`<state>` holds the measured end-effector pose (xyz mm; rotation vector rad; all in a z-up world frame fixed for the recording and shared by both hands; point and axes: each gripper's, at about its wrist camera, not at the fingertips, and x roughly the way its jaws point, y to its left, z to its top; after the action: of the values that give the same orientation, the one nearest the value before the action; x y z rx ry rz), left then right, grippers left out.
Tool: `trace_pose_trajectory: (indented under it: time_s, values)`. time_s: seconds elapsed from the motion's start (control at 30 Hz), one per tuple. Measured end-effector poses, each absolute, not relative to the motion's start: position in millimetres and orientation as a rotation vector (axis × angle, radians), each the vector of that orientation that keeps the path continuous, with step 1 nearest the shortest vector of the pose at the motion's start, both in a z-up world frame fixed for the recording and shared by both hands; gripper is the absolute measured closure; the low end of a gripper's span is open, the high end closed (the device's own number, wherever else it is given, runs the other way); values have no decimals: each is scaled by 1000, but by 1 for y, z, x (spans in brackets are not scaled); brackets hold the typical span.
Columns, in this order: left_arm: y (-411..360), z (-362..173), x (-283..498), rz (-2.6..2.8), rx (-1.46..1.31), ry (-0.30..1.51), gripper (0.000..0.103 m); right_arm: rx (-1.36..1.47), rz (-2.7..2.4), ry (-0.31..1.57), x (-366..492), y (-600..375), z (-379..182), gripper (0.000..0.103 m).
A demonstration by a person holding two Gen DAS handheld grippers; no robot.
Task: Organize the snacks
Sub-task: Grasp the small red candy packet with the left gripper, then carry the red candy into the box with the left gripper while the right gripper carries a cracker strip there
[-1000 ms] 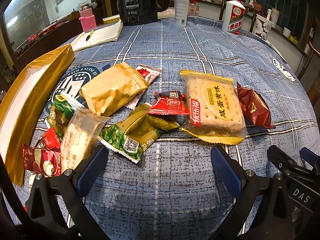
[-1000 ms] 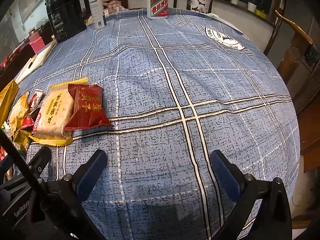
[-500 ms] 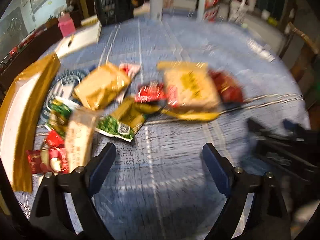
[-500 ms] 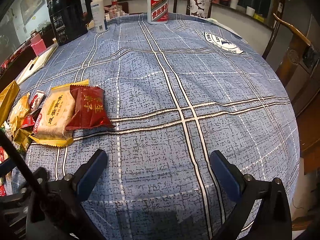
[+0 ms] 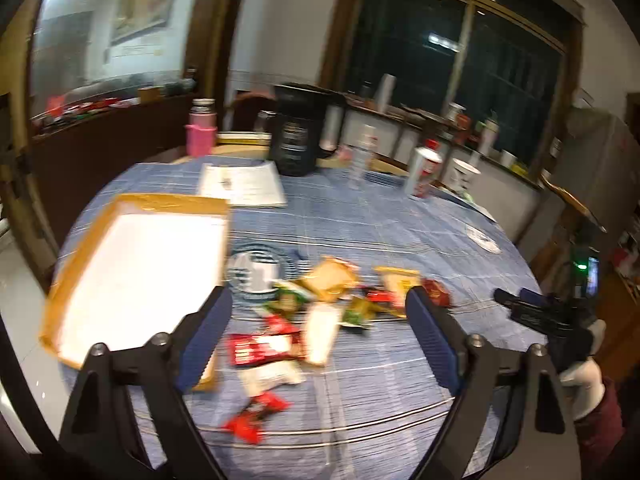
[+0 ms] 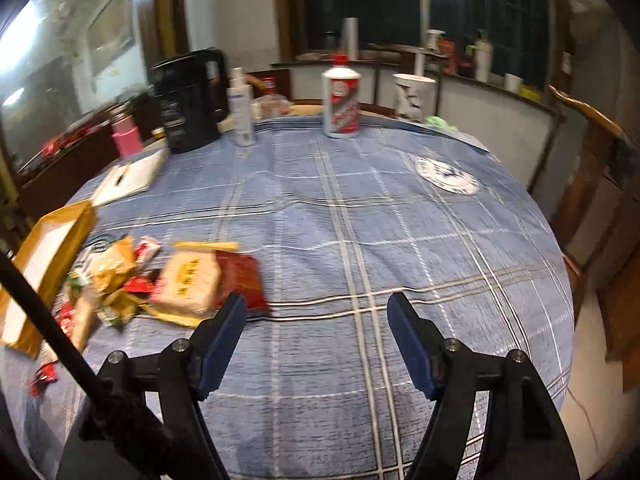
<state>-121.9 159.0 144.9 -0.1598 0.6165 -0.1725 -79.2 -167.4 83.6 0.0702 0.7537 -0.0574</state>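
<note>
Several snack packets lie in a loose pile [image 5: 320,304] on the blue checked tablecloth, also seen at the left of the right wrist view [image 6: 168,280]. A cracker packet [image 6: 188,280] and a dark red packet [image 6: 242,280] lie at the pile's right end. A gold-rimmed white tray [image 5: 140,276] sits left of the pile. My left gripper [image 5: 316,336] is open and empty, raised high above the pile. My right gripper [image 6: 316,336] is open and empty above bare cloth, right of the snacks. Both views are blurred.
At the table's far side stand a black kettle [image 6: 190,100], a spray bottle [image 6: 240,108], a white and red bottle [image 6: 340,100], a paper cup [image 6: 412,94], a pink flask [image 5: 200,128] and an open notebook [image 5: 242,184]. A wooden chair [image 6: 592,168] stands at the right.
Both grippers have lifted up and pulled back from the table, so the snacks look smaller and the room shows. Both stay open and empty.
</note>
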Motion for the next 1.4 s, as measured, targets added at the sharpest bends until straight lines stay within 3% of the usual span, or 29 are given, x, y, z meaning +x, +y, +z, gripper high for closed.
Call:
trace_pose_trajectory:
  time_s: [0.1, 0.27, 0.43, 0.63, 1.03, 1.1, 1.13, 1.4]
  values:
    - [182, 128, -122, -149, -157, 682, 14, 78, 68, 781, -77, -144, 85, 31]
    - [200, 98, -136, -181, -210, 722, 33, 142, 294, 855, -66, -93, 73, 31]
    - [181, 69, -148, -265, -114, 763, 36, 116, 420, 891, -66, -46, 59, 31]
    - [158, 46, -139, -363, -30, 820, 54, 125, 438, 932, -62, -30, 45, 31]
    - [161, 17, -121, -286, 43, 902, 55, 146, 465, 959, -56, -23, 40, 31]
    - [156, 11, -123, -296, 66, 918, 59, 162, 473, 962, -54, -21, 40, 31]
    - [154, 11, -125, -286, 80, 908, 72, 171, 474, 964, -52, -20, 39, 31]
    - [171, 15, -133, -299, -66, 885, 73, 247, 439, 991, -34, -4, 38, 31]
